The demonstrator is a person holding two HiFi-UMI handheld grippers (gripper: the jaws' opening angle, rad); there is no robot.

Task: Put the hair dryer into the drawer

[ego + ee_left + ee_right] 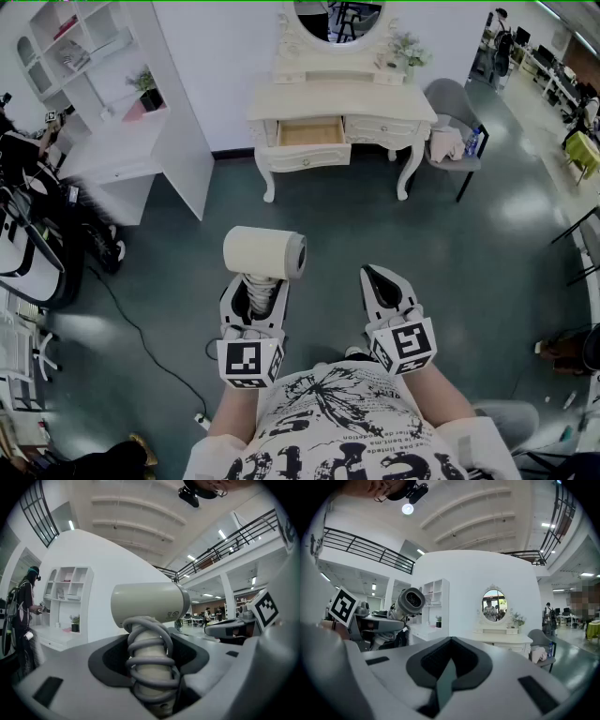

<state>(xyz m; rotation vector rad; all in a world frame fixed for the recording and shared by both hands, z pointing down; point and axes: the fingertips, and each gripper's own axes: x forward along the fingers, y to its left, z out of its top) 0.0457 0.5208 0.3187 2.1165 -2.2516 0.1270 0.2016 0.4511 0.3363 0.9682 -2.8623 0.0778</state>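
The cream hair dryer stands barrel-up, its handle wound round with its grey cord. My left gripper is shut on that handle, and the barrel sticks out above the jaws. Beside it, my right gripper is held level, shut and holding nothing. Its jaws meet with only a thin slit between them. Across the floor stands the cream dressing table with its left drawer pulled open and bare inside. From the right gripper view the dryer shows at the left.
A white shelf unit with a desk stands at the left, and a person is beside it. A grey chair with clothes on it is right of the dressing table. Black equipment and a floor cable lie at the left.
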